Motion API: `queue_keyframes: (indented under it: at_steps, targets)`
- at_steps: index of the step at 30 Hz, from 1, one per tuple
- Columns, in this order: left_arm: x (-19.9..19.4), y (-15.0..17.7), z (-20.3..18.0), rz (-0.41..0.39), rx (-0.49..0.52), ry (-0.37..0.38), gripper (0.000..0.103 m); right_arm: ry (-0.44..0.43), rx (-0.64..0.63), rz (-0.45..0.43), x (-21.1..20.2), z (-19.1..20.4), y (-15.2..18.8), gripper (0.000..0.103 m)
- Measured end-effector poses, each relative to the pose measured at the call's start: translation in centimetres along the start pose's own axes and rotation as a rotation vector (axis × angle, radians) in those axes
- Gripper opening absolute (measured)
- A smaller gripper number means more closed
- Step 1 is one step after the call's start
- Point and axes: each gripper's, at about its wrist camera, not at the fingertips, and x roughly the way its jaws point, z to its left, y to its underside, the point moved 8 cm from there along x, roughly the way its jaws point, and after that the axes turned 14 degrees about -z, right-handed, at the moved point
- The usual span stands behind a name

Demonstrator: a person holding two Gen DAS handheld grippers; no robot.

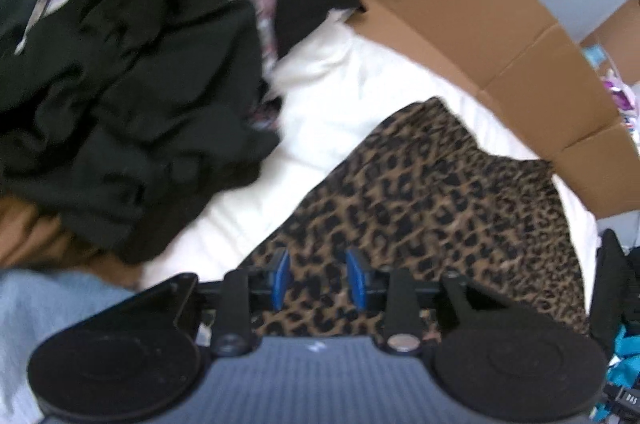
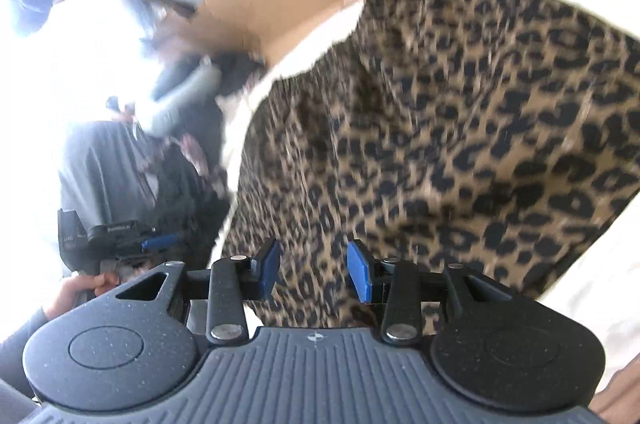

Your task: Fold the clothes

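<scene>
Leopard-print garment (image 1: 432, 199) spread on white bed (image 1: 332, 95), left gripper (image 1: 320, 280) and right gripper (image 2: 314, 274) above it, jaws released, black clothes pile (image 1: 132, 103) beside

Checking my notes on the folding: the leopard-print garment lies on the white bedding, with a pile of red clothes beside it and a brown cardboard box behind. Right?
Not quite: the pile of clothes is black, not red, as the left wrist view shows. The leopard-print garment does lie on the white bedding, with the brown cardboard box behind.
</scene>
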Motion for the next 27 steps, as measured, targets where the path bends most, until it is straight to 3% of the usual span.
queue_keyframes:
  at_steps: [4,6,11,14,18,24,27]
  targets:
    - [-1.2,-1.4,-2.4,-0.024,0.051,0.013,0.042,0.037,0.002,-0.074,-1.6,-0.5,-1.7,0.048]
    - [-1.5,-1.6,-3.6,-0.040,0.087,0.044,0.054,0.054,0.013,-0.107,-2.7,-0.9,-2.7,0.048]
    - [-0.3,-1.4,-5.6,-0.055,0.109,0.100,0.054,0.212,-0.009,-0.187,-5.4,-2.0,-5.3,0.052]
    - [1.1,-1.5,-6.1,-0.065,0.122,0.119,0.054,0.272,-0.058,-0.265,-6.7,-2.6,-6.8,0.060]
    - [3.2,-1.5,-6.4,-0.062,0.147,0.113,0.054,0.330,-0.072,-0.317,-7.4,-4.6,-8.2,0.060]
    - [5.8,-1.8,-6.1,-0.063,0.147,0.113,0.054,0.406,-0.116,-0.298,-6.7,-7.5,-10.0,0.060]
    - [6.7,-2.0,-6.0,-0.064,0.145,0.111,0.055,0.412,-0.158,-0.247,-5.7,-7.7,-10.7,0.060]
